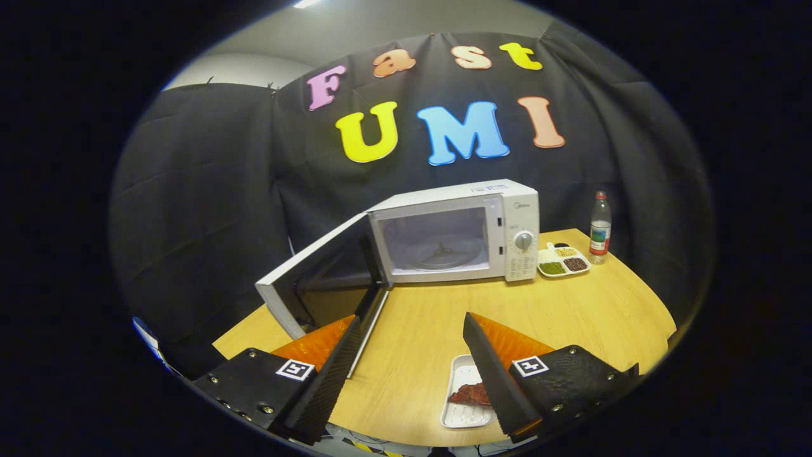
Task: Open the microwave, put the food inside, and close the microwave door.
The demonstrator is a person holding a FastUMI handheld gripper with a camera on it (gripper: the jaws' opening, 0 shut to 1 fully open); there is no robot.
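between the two fingers of the tongs (412, 343) lies bare wooden table (571, 317); the fingers are spread wide apart and pinch nothing. just inside the right finger, low and close to the tongs, sits a small white tray (462, 406) holding a dark reddish piece of food (471, 393), partly hidden by that finger. the tray is a rounded oblong, and its long axis runs straight ahead from the tongs toward the microwave (457, 231), with one short end nearest the tongs.

well beyond the fingertips stands the white microwave. its door (311, 273) is swung fully open on the left side, reaching back toward the left finger, and the cavity with its glass turntable is exposed and looks vacant. to the right of the microwave, far ahead of the right finger, are a divided dish of beans (563, 260) and a plastic bottle (600, 227).

judging from this, the door-opening step is done and picking up the food is in hand. the next move likely calls for shifting the tongs right and down so the fingers straddle the tray's narrow width, then pressing together on it.
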